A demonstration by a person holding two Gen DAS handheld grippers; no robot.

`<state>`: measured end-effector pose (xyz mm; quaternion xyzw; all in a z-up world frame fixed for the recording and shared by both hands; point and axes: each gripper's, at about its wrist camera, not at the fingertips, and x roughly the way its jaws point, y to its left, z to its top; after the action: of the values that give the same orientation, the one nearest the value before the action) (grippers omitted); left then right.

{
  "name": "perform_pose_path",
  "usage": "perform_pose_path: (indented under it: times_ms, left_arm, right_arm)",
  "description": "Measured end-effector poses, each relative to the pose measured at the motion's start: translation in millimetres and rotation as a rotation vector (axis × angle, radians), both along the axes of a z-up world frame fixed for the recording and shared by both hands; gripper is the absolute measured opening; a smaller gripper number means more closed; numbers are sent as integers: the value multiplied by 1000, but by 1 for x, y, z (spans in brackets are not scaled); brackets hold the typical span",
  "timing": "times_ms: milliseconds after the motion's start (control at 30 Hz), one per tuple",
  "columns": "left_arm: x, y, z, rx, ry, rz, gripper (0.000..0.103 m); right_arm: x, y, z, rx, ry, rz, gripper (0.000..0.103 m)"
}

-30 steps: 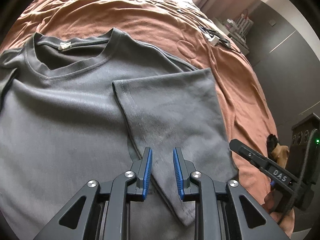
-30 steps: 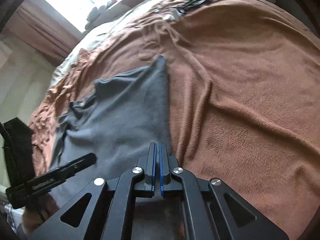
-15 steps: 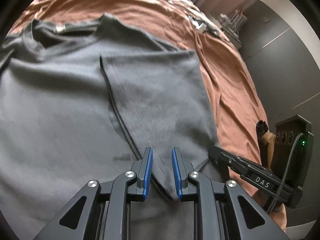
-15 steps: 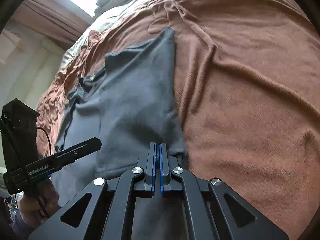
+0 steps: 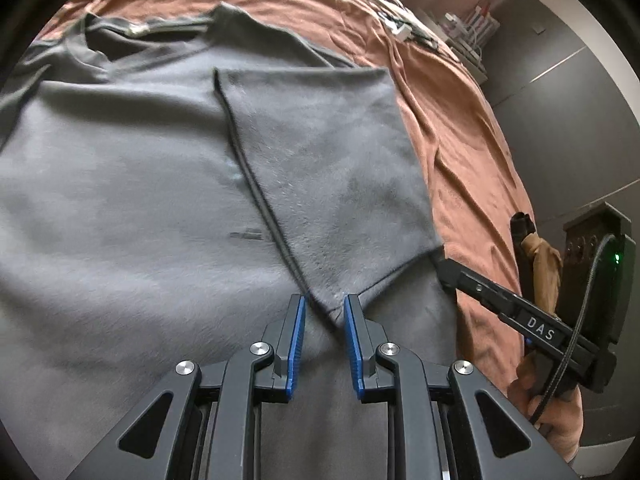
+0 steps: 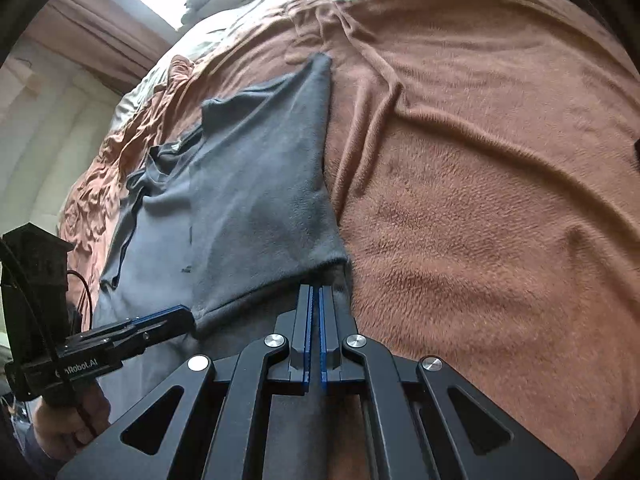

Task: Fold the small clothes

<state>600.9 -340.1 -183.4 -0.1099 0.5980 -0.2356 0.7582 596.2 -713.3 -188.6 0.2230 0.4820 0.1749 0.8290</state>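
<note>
Right wrist: T-shirt (image 6: pixel 256 184) edge borders bare brown blanket (image 6: pixel 480 200).

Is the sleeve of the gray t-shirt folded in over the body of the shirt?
Yes, in the left wrist view the sleeve lies flat across the gray t-shirt, its hem running down the chest.

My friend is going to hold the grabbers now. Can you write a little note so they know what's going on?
Left gripper: jaws slightly apart, nothing gripped, hovering by the point of the folded-in sleeve.
Right gripper: shut, at the shirt's right edge; a grip on cloth cannot be seen.
Grey T-shirt: spread on the brown blanket, collar far away.
Done: one sleeve folded over the body.
Left: the other side, then fold bottom to collar.
</note>
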Motion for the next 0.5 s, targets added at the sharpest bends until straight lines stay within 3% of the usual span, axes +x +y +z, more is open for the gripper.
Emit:
perform_pose_path:
  times_ms: [167, 233, 267, 300, 333, 400, 500]
  left_arm:
    - [-8, 23, 27, 17, -33, 42, 23]
    - [-14, 33, 38, 29, -48, 57, 36]
    - [-18, 40, 45, 40, -64, 66, 42]
    - [-20, 43, 50, 45, -75, 71, 53]
    - [-24, 49, 56, 54, -94, 79, 62]
    - [-33, 64, 69, 71, -128, 100, 69]
    - [-44, 85, 85, 73, -152, 128, 73]
  right_arm:
    - [-19, -2, 14, -11, -31, -12, 3]
    - [-27, -5, 18, -12, -36, -23, 22]
    - [-31, -7, 20, -13, -44, -29, 51]
    - [-36, -9, 22, -17, -59, -38, 68]
    - [-43, -10, 27, -24, -84, -52, 69]
    - [-55, -13, 33, -20, -106, -58, 69]
    - [-74, -17, 34, -2, -118, -71, 69]
